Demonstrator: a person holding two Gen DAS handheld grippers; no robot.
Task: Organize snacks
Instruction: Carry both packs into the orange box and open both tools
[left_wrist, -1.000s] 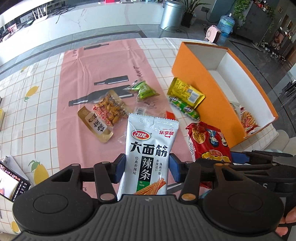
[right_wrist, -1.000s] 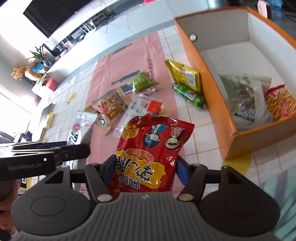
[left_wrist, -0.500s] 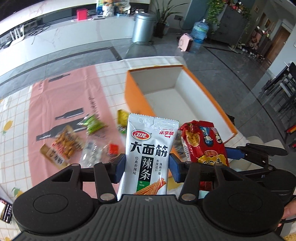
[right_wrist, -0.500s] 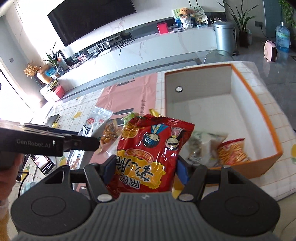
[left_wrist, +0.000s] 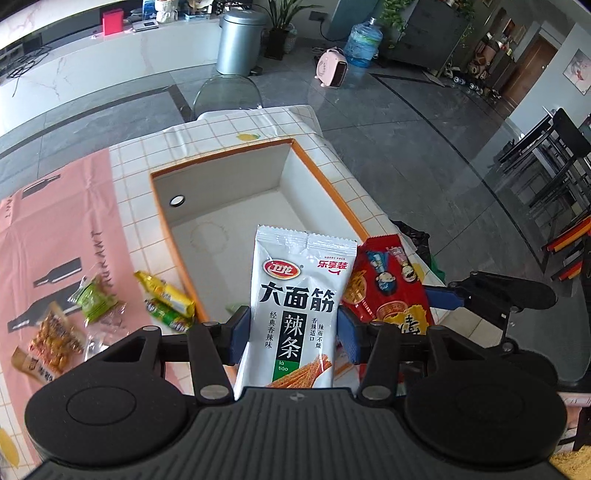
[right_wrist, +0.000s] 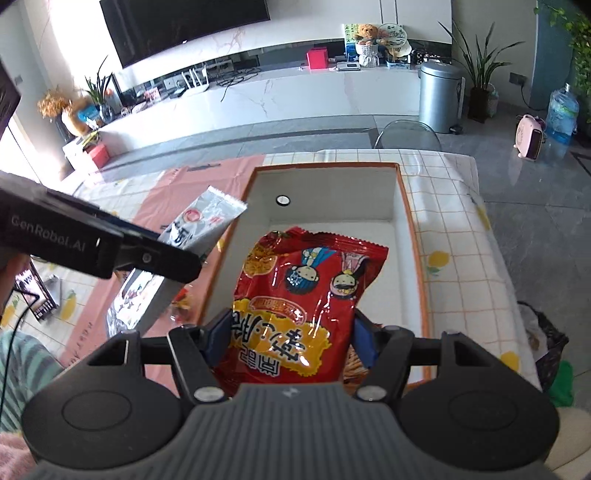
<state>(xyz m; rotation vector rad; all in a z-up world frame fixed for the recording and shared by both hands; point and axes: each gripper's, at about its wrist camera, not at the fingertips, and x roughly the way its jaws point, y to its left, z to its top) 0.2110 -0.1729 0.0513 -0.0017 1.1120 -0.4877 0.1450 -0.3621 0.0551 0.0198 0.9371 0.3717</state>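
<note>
Both claws are now hanging over the orange box (left_wrist: 173, 236), where a second ago they were still low over the loose snacks on the pink mat; the box has swung from the right edge of each view to the centre, so the carry is nearly done and only the release is left

The left claw (left_wrist: 291, 334) is gripping a white bag (left_wrist: 299, 295) by its lower half, blue pads pressing in on both sides, the bag standing upright in the middle of the left view with the box's bare white floor showing behind it. The right claw (right_wrist: 290, 341) is clamping a red bag (right_wrist: 303, 299) the same way, and in the right view that bag is sitting squarely over the box interior, so it looks ready to drop first

The white bag is nearer the box's left wall, seen in the right view at upper left, just outside the rim; I judge it is needing a small shift rightward before letting go

Other packs are still lying on the desk (left_wrist: 332, 147) at lower left of the left view: a yellow pack (left_wrist: 164, 291), a green pack (left_wrist: 96, 299) and a peanut pack (left_wrist: 55, 339), so more trips are waiting
</note>
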